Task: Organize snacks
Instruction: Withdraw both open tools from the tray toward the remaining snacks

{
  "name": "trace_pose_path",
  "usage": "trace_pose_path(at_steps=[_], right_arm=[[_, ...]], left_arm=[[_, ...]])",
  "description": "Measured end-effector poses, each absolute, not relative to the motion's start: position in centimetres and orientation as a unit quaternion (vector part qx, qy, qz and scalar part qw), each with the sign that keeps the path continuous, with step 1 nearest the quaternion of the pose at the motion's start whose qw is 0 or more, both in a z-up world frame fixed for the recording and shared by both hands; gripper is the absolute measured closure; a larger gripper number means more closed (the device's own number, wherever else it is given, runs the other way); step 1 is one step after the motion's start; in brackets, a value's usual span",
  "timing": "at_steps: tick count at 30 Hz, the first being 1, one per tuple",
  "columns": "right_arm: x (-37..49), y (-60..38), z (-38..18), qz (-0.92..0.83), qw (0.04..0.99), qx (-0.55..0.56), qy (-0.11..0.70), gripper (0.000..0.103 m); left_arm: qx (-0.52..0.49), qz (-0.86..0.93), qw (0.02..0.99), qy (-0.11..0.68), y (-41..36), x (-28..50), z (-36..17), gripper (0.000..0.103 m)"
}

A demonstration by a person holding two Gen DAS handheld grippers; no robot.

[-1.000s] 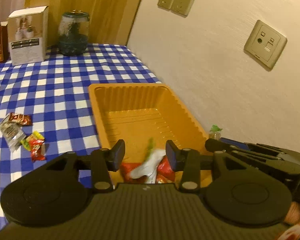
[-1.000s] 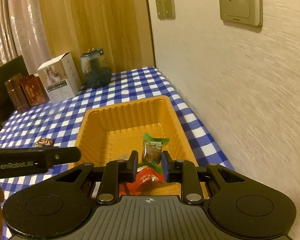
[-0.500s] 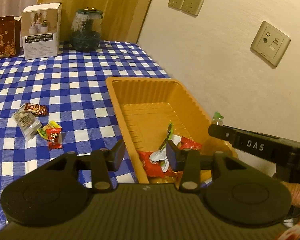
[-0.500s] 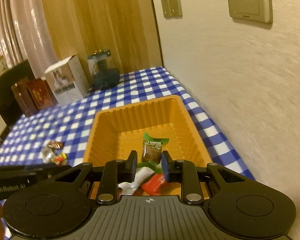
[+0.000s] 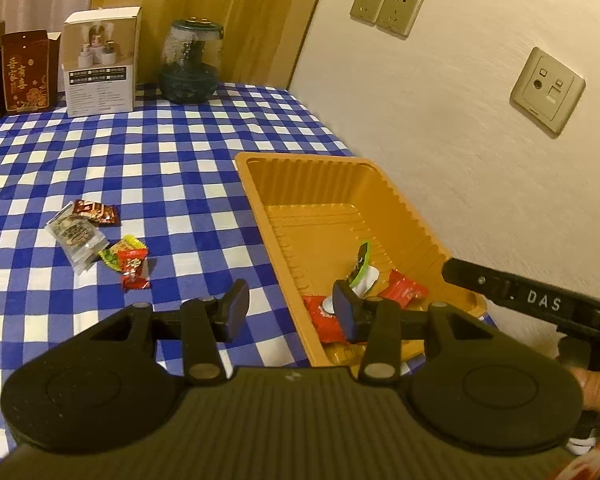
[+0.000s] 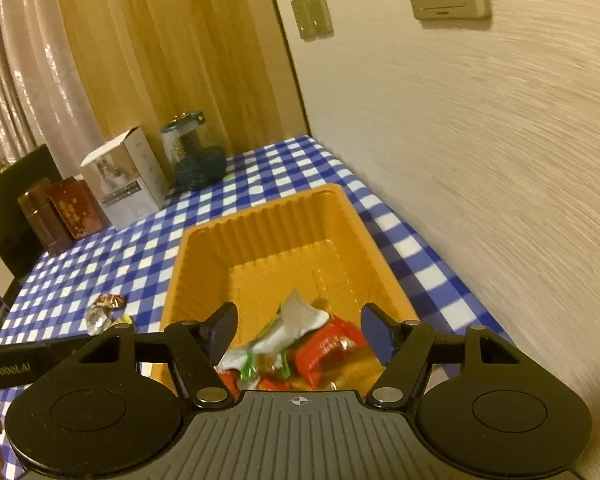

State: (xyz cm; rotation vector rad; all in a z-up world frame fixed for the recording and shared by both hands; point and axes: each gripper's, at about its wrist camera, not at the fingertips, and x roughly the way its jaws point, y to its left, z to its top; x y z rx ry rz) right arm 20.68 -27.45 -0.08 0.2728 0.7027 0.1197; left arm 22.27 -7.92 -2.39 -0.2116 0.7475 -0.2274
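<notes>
An orange plastic tray [image 5: 384, 188] [image 6: 260, 220] sits on the blue checked tablecloth by the wall. Several snack packets lie in its near end, among them a red one [image 6: 326, 350] and a green and white one [image 6: 296, 316]. More loose snacks lie on the cloth left of the tray: a red packet [image 5: 134, 268], a clear packet [image 5: 76, 238] and a brown packet [image 5: 96, 212]. My left gripper [image 5: 290, 314] is open and empty over the tray's near left rim. My right gripper [image 6: 300, 334] is open and empty above the tray's near end.
A white box [image 5: 100, 72], a dark glass jar [image 5: 190, 68] and dark red boxes [image 5: 24, 72] stand at the table's far edge. The wall with sockets [image 5: 546, 88] runs along the right side. The right gripper's body [image 5: 540, 304] shows in the left wrist view.
My right gripper has opened and let go of the green-topped snack, which now lies in the tray. My left gripper has drawn back and to the left.
</notes>
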Motion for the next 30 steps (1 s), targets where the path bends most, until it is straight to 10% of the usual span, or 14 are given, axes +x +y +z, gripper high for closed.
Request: trace_pose_path(at_steps=[30], right_arm=[[12.7,-18.8,3.0,0.106,0.925,0.154,0.332,0.035]], left_arm=[[-0.106,-0.011,0.936,0.336,3.4,11.6,0.2,0.05]])
